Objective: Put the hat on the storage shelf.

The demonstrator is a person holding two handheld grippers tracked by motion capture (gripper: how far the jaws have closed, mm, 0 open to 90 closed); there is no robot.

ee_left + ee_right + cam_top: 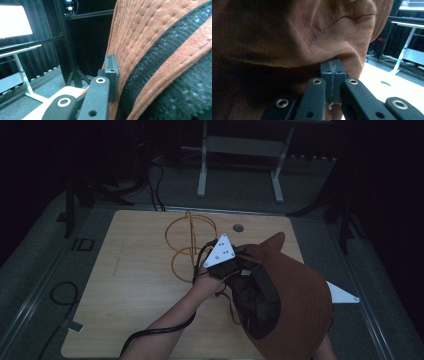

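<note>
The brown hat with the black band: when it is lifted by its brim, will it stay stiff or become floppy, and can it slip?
The brown hat is probably floppy: its fabric folds and creases where the right gripper pinches it. It looks light, being thin stitched cloth. Slipping seems unlikely, as the left gripper also presses its brim.

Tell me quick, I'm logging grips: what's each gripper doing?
Left gripper: closed on the brown hat's brim.
Right gripper: closed, pinching the hat's fabric.
</note>
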